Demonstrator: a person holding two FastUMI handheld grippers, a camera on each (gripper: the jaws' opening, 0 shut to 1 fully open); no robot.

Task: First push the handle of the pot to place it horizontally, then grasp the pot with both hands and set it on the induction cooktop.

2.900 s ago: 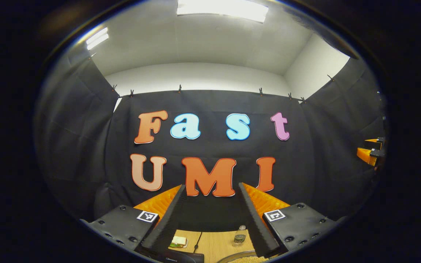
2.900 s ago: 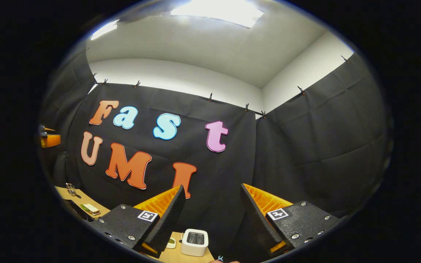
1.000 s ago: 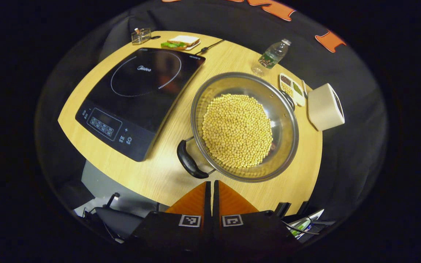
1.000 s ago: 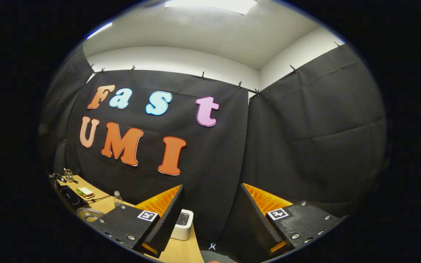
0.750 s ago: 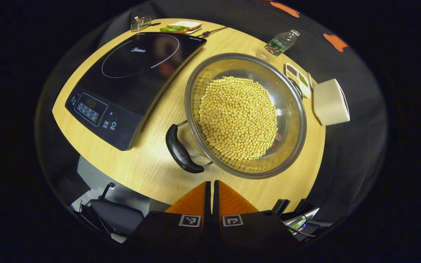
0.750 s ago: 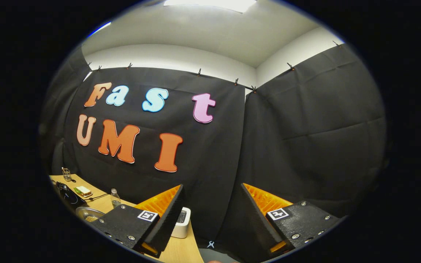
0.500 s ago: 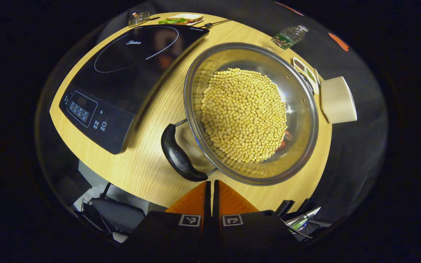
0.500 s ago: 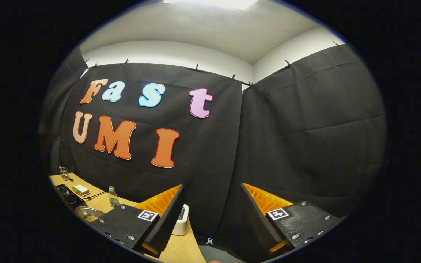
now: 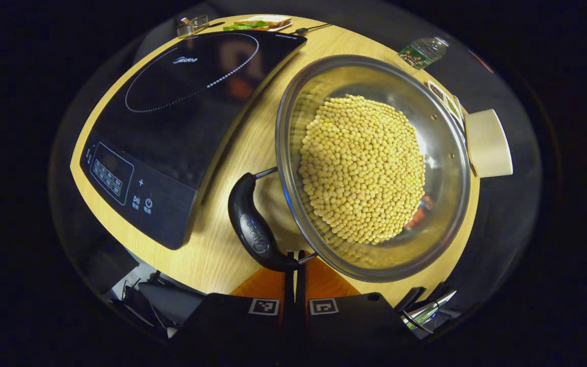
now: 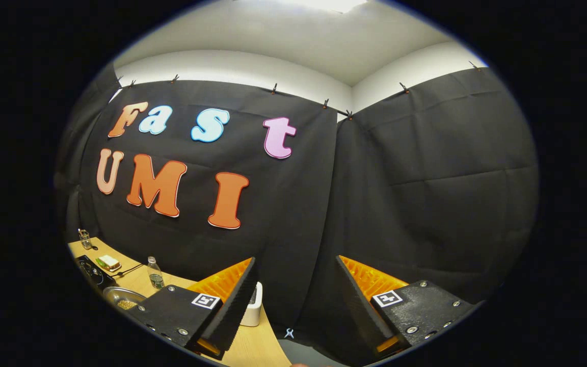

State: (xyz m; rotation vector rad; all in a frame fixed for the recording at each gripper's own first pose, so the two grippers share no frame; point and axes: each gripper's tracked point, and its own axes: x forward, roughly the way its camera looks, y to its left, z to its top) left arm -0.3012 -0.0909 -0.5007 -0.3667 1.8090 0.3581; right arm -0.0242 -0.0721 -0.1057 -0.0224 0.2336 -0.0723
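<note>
Since half a second ago the left gripper [image 9: 294, 255] has come down closer to the table [image 9: 222, 153]; its closed fingertips now sit right at the near end of the black handle [image 9: 252, 229], where before there was bare wood between them. The pot [image 9: 375, 168] fills more of the left gripper view. The right gripper [image 10: 293, 285] has barely shifted; its jaws stand wide apart, held high and pointed at the booth wall, gripping nothing.

The pot stands on the table just to the right of the induction cooktop [image 9: 181, 122], a strip of bare wood between them. Its rim nears the table's front edge. On its far right are a white toaster [image 9: 487, 148] and a small tray [image 9: 444, 99], with a bottle [image 9: 421, 51] behind.

The pot is a wide steel bowl shape, heaped with yellow beans [image 9: 365, 168]. Its looped handle juts toward the front left, on a slant.
</note>
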